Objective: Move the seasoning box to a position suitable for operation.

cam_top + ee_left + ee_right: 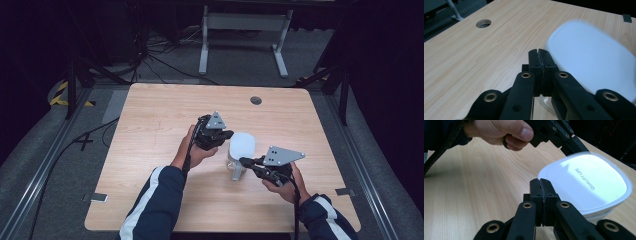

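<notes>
Seen from the high view, a white lidded container sits near the middle of the wooden table, slightly right of centre. The left gripper comes in from the container's left, tips at its lid edge; contact can't be confirmed from here. The right gripper sits on the near-right side, tips down by the container's lower body. A round cable hole is in the tabletop on the far side. Both sleeves are dark blue with a white stripe.

In the left gripper view, the left gripper has its jaws pressed together, nothing between them. The white lid, blurred, lies just right of the tips. The cable hole shows far left.

In the right gripper view, the right gripper is also clenched with nothing held, tips just left of the lid, which carries "QUALITY LIFE" lettering. Beyond it, the person's left hand holds the other gripper, whose tip meets the lid's far rim; jaw state unreadable from this angle.
</notes>
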`<state>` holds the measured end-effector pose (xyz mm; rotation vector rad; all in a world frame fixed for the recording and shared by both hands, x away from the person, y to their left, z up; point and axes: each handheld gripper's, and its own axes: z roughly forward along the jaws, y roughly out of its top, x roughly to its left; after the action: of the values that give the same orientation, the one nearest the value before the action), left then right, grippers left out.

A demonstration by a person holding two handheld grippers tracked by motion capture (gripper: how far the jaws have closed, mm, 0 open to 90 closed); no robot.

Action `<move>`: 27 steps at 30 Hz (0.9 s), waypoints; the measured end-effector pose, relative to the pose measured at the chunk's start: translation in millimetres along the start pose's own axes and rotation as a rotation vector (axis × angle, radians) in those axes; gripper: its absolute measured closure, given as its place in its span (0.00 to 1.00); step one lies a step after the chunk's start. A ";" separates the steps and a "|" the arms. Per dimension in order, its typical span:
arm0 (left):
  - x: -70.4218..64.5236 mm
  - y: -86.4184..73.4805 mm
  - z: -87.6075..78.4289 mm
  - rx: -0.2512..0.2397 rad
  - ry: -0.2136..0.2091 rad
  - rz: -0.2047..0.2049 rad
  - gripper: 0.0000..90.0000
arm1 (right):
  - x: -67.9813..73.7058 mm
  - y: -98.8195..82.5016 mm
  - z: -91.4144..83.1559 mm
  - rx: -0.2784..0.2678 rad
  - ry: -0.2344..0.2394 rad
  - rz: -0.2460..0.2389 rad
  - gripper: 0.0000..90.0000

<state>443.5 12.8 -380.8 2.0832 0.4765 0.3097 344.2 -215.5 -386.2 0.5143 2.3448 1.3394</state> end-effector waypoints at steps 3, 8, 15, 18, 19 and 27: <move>-2.2 1.3 -1.6 0.003 -0.009 0.018 1.00 | -0.3 -0.8 0.3 -0.002 -0.003 0.006 1.00; -0.3 1.3 -3.2 0.012 0.021 0.023 1.00 | -0.7 -1.5 0.4 0.008 -0.006 0.008 1.00; 3.6 -3.6 2.8 0.040 0.043 0.011 1.00 | 0.3 5.5 -2.8 -0.047 -0.017 0.007 1.00; 1.5 -2.9 5.8 0.038 0.038 0.017 1.00 | -3.8 3.1 -0.1 -0.044 -0.031 0.020 1.00; 1.1 -2.5 6.2 0.041 0.040 0.020 1.00 | -4.8 1.5 1.0 -0.040 -0.035 0.029 1.00; 1.6 -2.2 8.5 0.030 0.038 0.008 1.00 | -5.7 0.7 -0.5 -0.032 -0.013 0.033 1.00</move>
<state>447.9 8.1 -387.2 2.1124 0.4988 0.3493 348.9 -218.3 -384.5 0.5535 2.3102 1.3812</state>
